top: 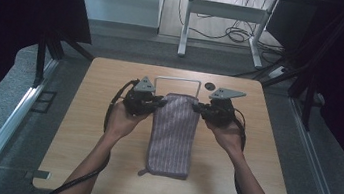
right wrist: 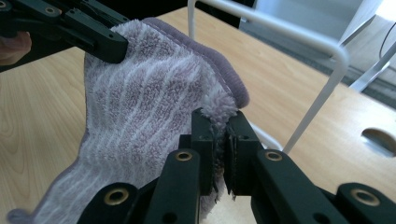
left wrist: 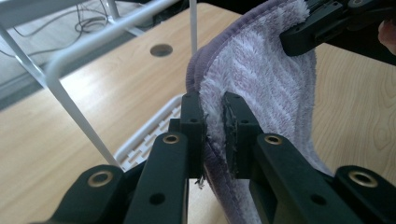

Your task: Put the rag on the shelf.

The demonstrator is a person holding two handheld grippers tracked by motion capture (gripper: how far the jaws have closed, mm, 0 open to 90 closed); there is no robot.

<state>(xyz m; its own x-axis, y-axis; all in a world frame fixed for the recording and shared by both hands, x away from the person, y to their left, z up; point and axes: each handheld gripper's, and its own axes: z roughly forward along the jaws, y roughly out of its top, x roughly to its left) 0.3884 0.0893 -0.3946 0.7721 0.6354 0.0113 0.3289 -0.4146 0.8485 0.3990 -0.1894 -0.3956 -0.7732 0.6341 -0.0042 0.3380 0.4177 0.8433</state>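
A purple striped towel (top: pixel 173 132) hangs lengthwise over the middle of the wooden table (top: pixel 85 131), its far end lifted and its near end resting on the wood. My left gripper (top: pixel 161 101) is shut on the towel's far left corner (left wrist: pixel 212 122). My right gripper (top: pixel 196 106) is shut on the far right corner (right wrist: pixel 219 122). In the left gripper view the right gripper (left wrist: pixel 299 39) pinches the other corner farther off. The left gripper (right wrist: pixel 114 46) does the same in the right gripper view. A white wire rack (top: pixel 178 80) stands just behind the towel.
The rack's white bar (right wrist: pixel 327 46) and base (left wrist: pixel 144 135) lie close behind the lifted towel edge. A round hole (top: pixel 209 86) is in the table to the right of the rack. Past the table's far edge are a white desk frame (top: pixel 221 13) and cables on the floor.
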